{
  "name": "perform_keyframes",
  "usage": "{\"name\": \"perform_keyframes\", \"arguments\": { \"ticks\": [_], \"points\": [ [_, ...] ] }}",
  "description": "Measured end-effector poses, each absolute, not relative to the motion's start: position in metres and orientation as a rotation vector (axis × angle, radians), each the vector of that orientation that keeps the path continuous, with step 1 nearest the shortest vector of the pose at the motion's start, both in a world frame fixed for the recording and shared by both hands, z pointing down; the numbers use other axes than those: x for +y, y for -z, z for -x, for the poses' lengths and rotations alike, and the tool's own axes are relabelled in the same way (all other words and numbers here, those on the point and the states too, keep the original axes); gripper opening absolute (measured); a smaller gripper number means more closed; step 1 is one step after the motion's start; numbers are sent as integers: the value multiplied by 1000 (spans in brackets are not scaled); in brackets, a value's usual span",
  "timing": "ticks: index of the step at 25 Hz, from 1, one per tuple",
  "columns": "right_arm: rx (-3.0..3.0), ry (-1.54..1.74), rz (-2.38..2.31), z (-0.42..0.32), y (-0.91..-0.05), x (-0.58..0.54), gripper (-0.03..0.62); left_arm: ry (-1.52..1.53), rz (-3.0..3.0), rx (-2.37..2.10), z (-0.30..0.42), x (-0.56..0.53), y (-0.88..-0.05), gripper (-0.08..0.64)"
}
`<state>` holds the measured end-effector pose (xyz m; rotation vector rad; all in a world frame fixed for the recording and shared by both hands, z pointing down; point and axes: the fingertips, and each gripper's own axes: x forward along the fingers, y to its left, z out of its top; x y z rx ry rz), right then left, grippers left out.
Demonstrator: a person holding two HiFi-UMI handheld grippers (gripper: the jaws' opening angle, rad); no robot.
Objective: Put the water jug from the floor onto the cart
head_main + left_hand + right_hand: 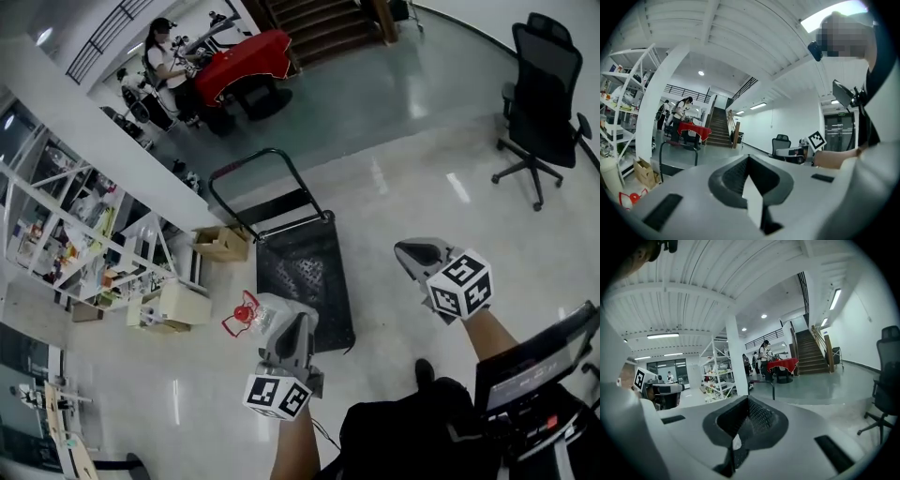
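Left tongs [296,328]: jaws pressed together tip to tip in the left gripper view [749,159], nothing between them; held roughly level over the floor.
Right tongs [412,253]: jaws closed tight as well [749,401], gripping nothing; well apart from the left tongs, off to their right.
Water jug [265,314]: standing on the floor [412,178], just ahead of and below the left tongs' tip, with its red cap and handle [241,317] to the left; not on the cart; low and far left in the left gripper view, clear of the jaws.
Cart [305,267]: dark flat deck ahead of both tongs, nearer the left pair; looped handle [255,161] at the far end; jug just beside its near left corner.
Cardboard box [223,242]: ahead and left of the left tongs, beside the cart.
Office chair [547,103]: far ahead and right of the right tongs.
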<state>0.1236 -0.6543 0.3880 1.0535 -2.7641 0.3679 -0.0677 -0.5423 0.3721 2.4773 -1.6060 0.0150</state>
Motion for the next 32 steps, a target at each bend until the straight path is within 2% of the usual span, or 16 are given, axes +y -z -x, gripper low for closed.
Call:
{"name": "perform_keyframes", "arguments": {
  "ticks": [8,14,20,26,32],
  "points": [
    [-2779,-360,-1148,-108,-385,-542,3,-33,-2628,-1430,73,-448,-384,0],
    [-2702,-390,-1283,-97,-411,-427,3,-218,-2731,-1340,88,-349,-415,0],
    [-2635,-363,-1336,-105,-394,-329,3,-103,-2746,-1207,73,-274,-395,0],
    [-2685,-386,-1331,-136,-389,-255,3,-122,-2835,-1131,22,-201,-374,0],
    [-2706,-406,-1282,-205,-399,-158,3,-105,-2781,-1183,-50,-117,-367,0]
  ]
}}
